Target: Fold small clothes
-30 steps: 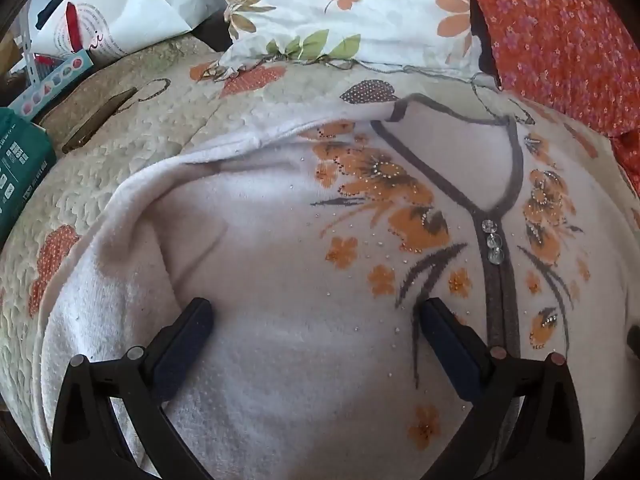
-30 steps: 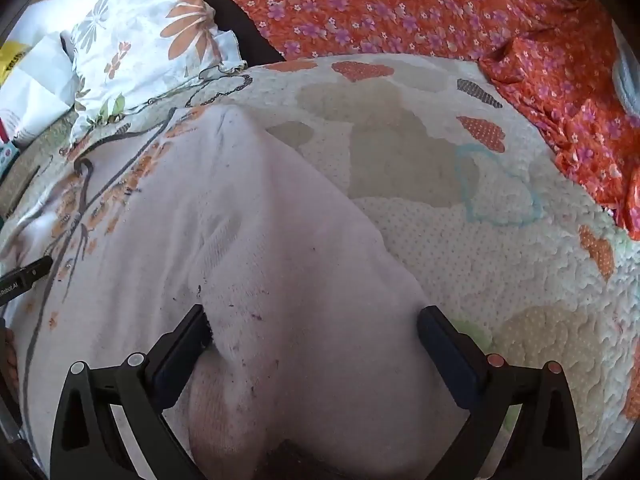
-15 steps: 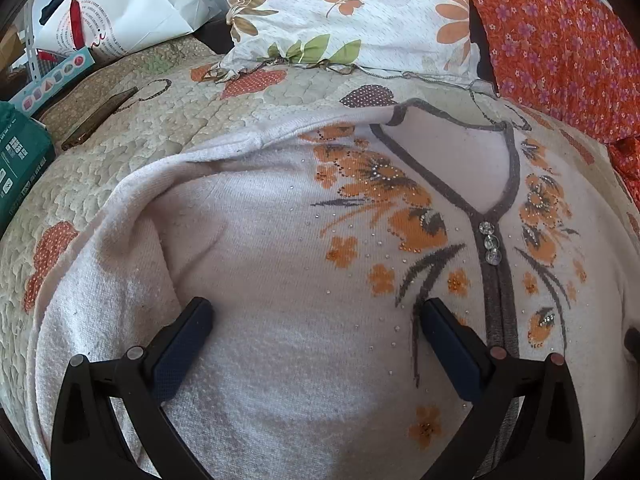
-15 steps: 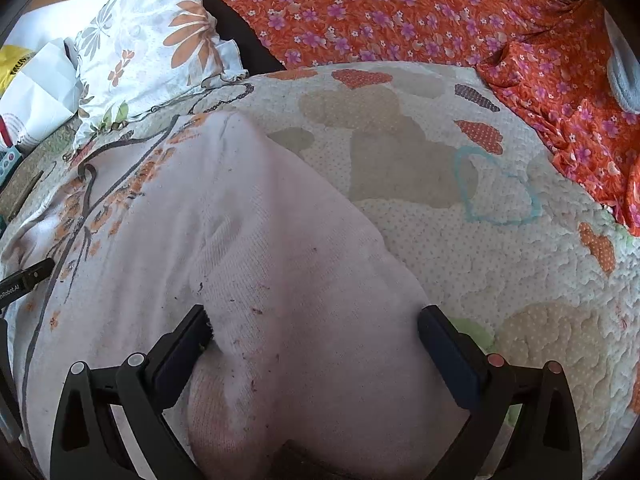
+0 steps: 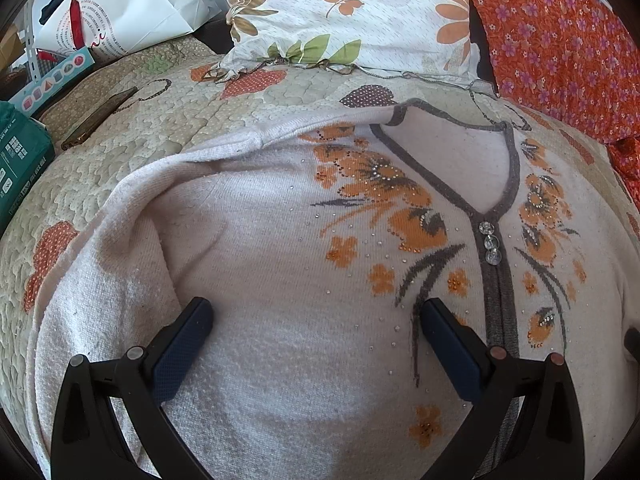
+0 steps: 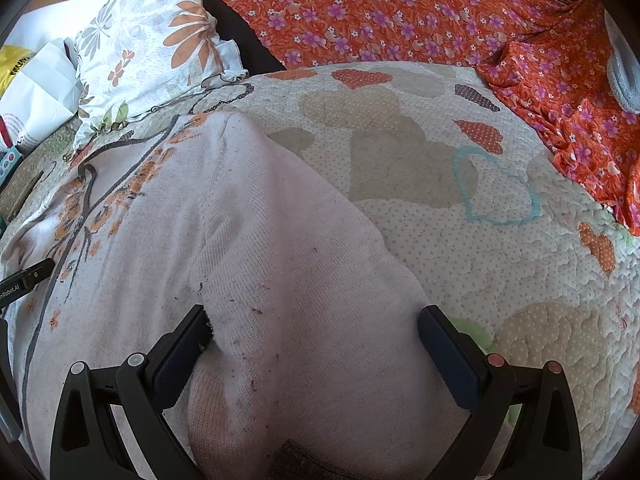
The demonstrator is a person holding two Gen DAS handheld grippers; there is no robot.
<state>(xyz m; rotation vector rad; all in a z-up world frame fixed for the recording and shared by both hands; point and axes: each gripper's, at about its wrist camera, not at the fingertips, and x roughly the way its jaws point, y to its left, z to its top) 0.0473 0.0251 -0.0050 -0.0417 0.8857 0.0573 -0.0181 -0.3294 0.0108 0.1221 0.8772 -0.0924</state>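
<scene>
A pale pink knit cardigan with orange flowers, grey trim and clear buttons lies face up on a quilted bed cover. Its left sleeve runs down the left side. My left gripper hovers open over the cardigan's chest, with knit between the spread fingers but not pinched. In the right wrist view the cardigan's right sleeve stretches toward the camera, its grey cuff at the bottom edge. My right gripper stands open, its fingers on either side of that sleeve.
A floral pillow and orange flowered fabric lie at the far side. A phone, a green box and a white paper bag sit at the left. Bare quilt spreads to the right of the sleeve.
Both views have shifted slightly, the left gripper creeping forward over the cardigan and the right one along the sleeve. Both grippers stay open and the cardigan lies as before.
</scene>
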